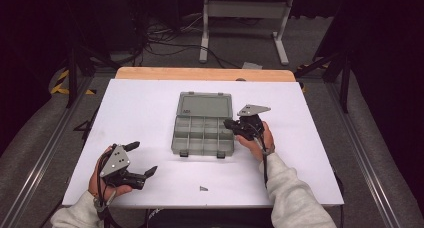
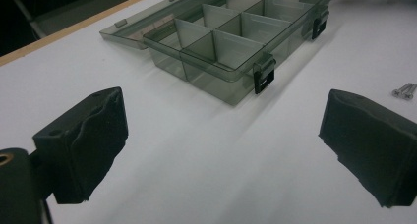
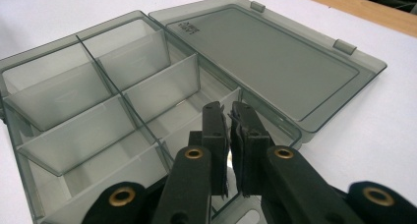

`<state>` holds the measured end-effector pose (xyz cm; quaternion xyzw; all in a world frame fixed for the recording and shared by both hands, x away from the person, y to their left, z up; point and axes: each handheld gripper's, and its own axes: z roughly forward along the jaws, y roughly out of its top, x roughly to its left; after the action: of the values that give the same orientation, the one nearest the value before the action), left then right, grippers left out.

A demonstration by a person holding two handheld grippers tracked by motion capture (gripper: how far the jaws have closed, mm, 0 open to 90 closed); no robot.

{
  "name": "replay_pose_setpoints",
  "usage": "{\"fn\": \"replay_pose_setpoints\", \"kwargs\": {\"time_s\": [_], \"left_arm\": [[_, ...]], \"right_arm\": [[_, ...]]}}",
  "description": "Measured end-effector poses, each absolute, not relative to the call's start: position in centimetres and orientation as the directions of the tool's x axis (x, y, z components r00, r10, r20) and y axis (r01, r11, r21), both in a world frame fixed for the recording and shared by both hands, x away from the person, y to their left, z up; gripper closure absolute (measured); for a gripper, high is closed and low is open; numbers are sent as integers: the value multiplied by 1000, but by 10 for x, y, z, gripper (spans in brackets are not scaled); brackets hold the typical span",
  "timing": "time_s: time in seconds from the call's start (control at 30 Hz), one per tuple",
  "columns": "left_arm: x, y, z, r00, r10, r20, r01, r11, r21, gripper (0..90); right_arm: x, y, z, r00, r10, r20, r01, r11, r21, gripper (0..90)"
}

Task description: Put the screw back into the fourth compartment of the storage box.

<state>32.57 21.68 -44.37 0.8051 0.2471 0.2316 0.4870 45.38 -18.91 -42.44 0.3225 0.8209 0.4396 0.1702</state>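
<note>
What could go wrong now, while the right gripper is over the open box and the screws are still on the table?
1. The right gripper, jaws nearly shut, hangs over a compartment at the edge of the organizer box; whether it holds anything cannot be seen. A release off-aim may land in a neighbouring compartment.
2. The box looks light, so a bump could slide it.
3. The screws are tiny; the open left gripper may slip on them.

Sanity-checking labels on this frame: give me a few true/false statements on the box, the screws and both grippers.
1. The compartment box has its lid open, lying flat. True.
2. The left gripper is shut on a screw. False: its jaws stand wide apart, holding nothing.
3. The right gripper has its jaws nearly together over the box's compartments. True.
4. The screws lie inside a compartment. False: they lie on the white table, outside the box.
</note>
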Motion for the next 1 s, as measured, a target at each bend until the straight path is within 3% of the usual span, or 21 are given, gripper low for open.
{"fn": "replay_pose_setpoints", "kwargs": {"time_s": [0.2,0.63,1.0], "left_arm": [[326,217,-444,772,623,129,175,-402,899,48],[326,216,-444,772,622,130,174,-403,898,47],[326,217,-444,774,620,127,177,-404,898,46]], "right_arm": [[446,-190,-415,-749,663,-5,344,396,851,801],[409,-194,-394,-817,576,-39,255,421,871,534],[375,-189,-389,-869,491,-66,186,447,875,375]]}}
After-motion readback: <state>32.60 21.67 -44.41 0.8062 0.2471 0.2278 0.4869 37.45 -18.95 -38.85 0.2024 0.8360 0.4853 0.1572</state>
